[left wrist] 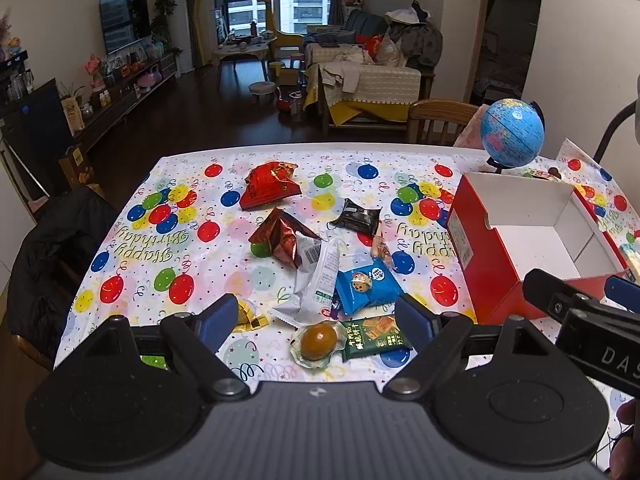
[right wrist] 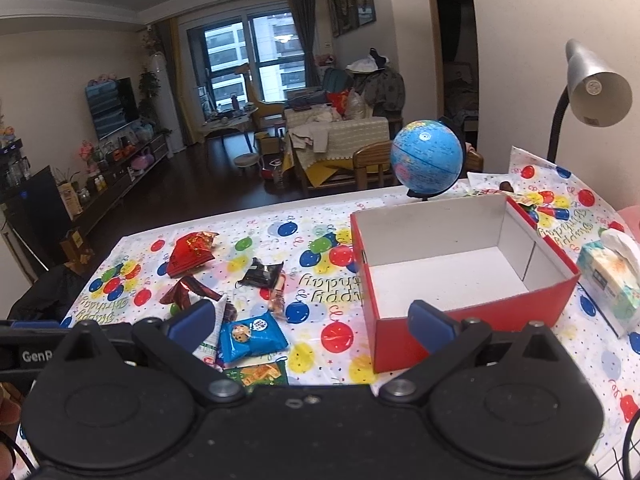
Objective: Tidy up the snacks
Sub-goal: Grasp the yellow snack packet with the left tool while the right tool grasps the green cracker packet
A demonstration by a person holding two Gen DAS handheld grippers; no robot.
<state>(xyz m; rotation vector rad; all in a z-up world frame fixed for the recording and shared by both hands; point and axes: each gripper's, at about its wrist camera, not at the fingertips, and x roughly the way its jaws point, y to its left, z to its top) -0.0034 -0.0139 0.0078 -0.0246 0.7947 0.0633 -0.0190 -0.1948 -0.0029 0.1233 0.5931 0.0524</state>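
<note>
Nothing looks sorted yet. On the balloon tablecloth (left wrist: 168,208) the snacks lie loose — from the left, a red foil bag (left wrist: 270,186), a dark red packet (left wrist: 284,236), a white wrapper (left wrist: 316,280), a black packet (left wrist: 357,216), a blue cookie pack (left wrist: 366,286) and a green biscuit pack (left wrist: 376,336). To their right the red box (right wrist: 460,272) stands empty. The left gripper (left wrist: 316,320) and right gripper (right wrist: 312,320) both hover with jaws apart, holding nothing — every snack is left to move.
</note>
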